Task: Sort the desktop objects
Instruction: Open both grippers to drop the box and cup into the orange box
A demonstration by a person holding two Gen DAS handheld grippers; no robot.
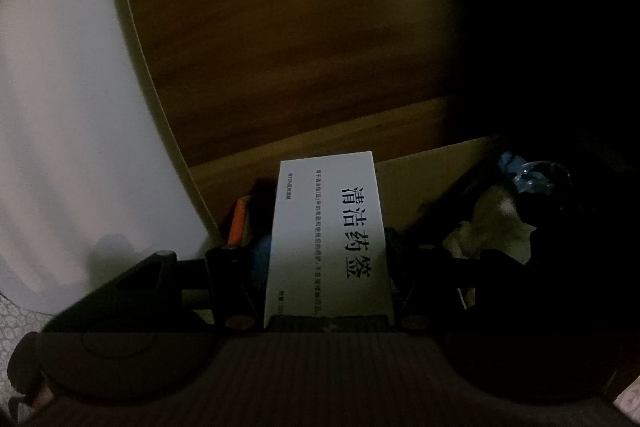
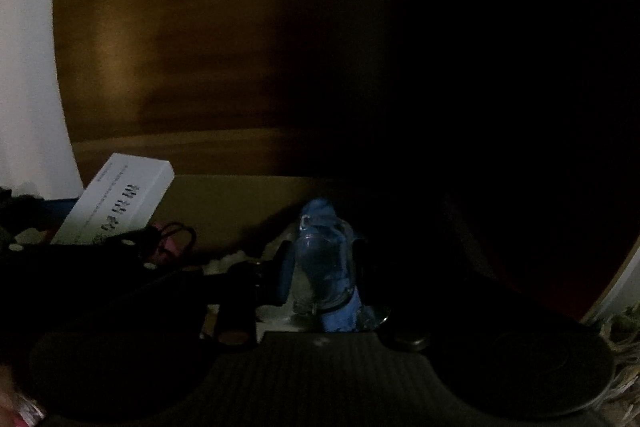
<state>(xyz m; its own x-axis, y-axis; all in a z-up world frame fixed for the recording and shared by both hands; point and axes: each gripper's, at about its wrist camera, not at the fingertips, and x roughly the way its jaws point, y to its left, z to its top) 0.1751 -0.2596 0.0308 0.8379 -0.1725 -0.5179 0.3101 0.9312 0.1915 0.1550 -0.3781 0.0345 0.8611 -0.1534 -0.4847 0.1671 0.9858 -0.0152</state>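
My left gripper [image 1: 328, 247] is shut on a white box [image 1: 328, 235] with black Chinese print, held flat between its dark fingers above a cardboard box [image 1: 424, 167]. The white box also shows in the right wrist view [image 2: 120, 199], at the left. My right gripper [image 2: 320, 259] is shut on a crumpled clear plastic bottle with a blue label [image 2: 324, 259], also over the cardboard box [image 2: 240, 203]. The bottle shows dimly in the left wrist view [image 1: 532, 175].
A brown wooden panel [image 1: 280, 27] rises behind the cardboard box, with a white wall [image 1: 60, 107] to the left. An orange item [image 1: 240, 223] and white crumpled paper [image 1: 492, 223] lie in the box. A pink item with black cord [image 2: 172, 243] lies there too. The right side is dark.
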